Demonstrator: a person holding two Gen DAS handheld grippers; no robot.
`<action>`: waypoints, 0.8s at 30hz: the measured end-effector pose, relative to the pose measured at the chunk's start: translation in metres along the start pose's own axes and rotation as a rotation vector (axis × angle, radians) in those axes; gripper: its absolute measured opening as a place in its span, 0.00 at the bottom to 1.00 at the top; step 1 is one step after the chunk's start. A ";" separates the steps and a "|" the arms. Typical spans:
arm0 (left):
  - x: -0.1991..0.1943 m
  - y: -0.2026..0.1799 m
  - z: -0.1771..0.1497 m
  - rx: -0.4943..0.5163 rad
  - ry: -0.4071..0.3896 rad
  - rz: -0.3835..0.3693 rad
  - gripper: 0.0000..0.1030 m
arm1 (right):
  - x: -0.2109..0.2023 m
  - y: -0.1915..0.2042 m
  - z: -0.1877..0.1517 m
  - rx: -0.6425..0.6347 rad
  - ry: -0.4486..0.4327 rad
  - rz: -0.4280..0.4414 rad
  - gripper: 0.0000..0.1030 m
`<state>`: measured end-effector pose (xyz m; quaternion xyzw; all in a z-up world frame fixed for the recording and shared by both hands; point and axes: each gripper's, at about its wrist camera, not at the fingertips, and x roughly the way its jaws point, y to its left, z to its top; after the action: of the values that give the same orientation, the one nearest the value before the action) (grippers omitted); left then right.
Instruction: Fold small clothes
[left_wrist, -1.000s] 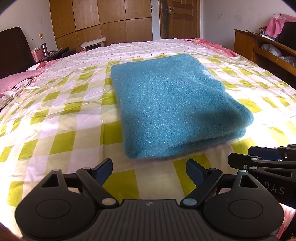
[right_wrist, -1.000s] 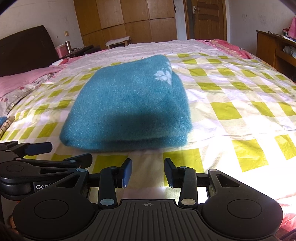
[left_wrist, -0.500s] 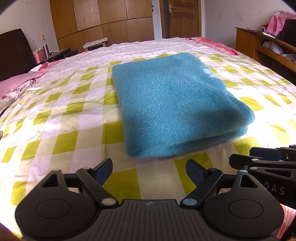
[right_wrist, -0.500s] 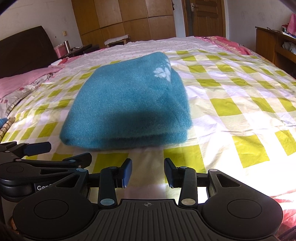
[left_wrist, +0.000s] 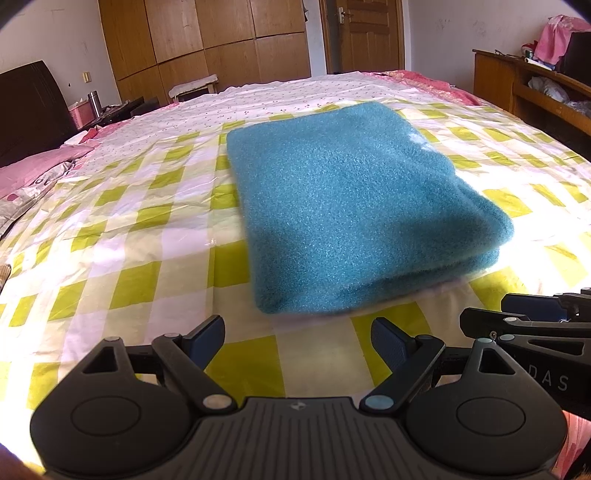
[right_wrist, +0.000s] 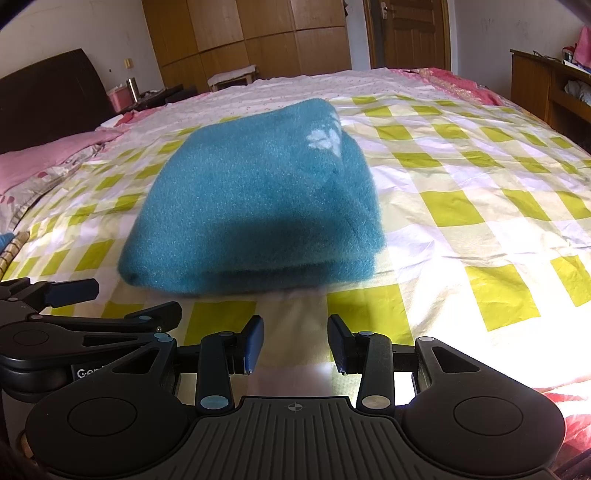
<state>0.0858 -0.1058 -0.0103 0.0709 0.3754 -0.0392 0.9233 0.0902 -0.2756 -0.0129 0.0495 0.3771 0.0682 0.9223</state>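
Spread across mid-frame: yellow-checked bedsheet (left_wrist: 140, 236), with folded teal garment (left_wrist: 354, 206) lying flat at centre, long axis running from lower frame toward upper frame, thick folded edge nearest. Low in frame, left gripper (left_wrist: 297, 338) and right gripper (right_wrist: 295, 341) both released, grasping nothing, apart from cloth.

Strong daylight is flooding the checked bedspread (left_wrist: 140, 236), blowing out its near right part to white glare in both views. A dark shadow is lying across the near top of the folded teal garment (right_wrist: 258, 236) in the right wrist view. Fisheye distortion is bending the wardrobe (left_wrist: 207, 40) and walls, with black vignetting creeping into the corners. The garment's near edge is showing slightly soft, and the far room is sitting dimmer than the bed.
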 end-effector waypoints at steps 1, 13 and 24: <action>0.000 0.000 0.000 0.001 0.000 0.002 0.89 | 0.000 0.000 0.000 -0.001 0.000 0.000 0.37; 0.001 0.001 0.001 -0.001 0.004 0.016 0.89 | 0.002 0.001 -0.002 -0.007 0.010 0.005 0.37; 0.001 0.001 0.000 0.001 -0.003 0.023 0.89 | 0.002 0.001 -0.002 0.002 0.013 0.010 0.37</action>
<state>0.0868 -0.1049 -0.0105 0.0757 0.3731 -0.0289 0.9242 0.0903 -0.2737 -0.0159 0.0520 0.3831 0.0726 0.9194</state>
